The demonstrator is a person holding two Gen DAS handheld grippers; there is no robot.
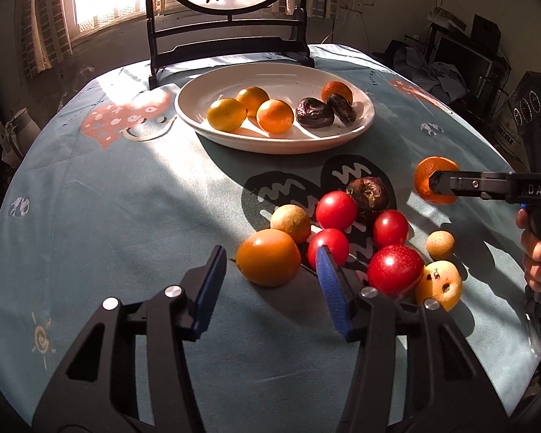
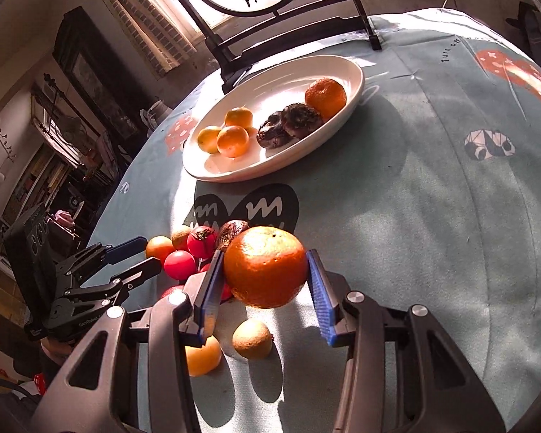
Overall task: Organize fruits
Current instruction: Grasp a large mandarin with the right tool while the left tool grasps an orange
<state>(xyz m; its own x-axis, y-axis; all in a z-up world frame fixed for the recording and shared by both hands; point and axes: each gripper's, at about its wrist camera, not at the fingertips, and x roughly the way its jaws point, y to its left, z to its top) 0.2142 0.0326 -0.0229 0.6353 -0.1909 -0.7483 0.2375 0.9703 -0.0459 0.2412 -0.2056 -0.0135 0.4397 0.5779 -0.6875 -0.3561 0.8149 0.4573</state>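
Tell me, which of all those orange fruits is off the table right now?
The orange pinched in the right claw. It hangs above the cloth, while four orange fruits lie on the white plate and the rest sit in the pile on the table.

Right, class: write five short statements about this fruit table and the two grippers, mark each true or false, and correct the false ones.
1. The right gripper holds an orange. True.
2. The white plate is empty. False: it holds orange and dark wrinkled fruits.
3. The left gripper is clamped on a red tomato. False: an orange-yellow fruit sits between its fingers, and a gap shows beside it.
4. Red tomatoes lie on the tablecloth. True.
5. The held orange rests on the plate. False: it is lifted off the cloth.
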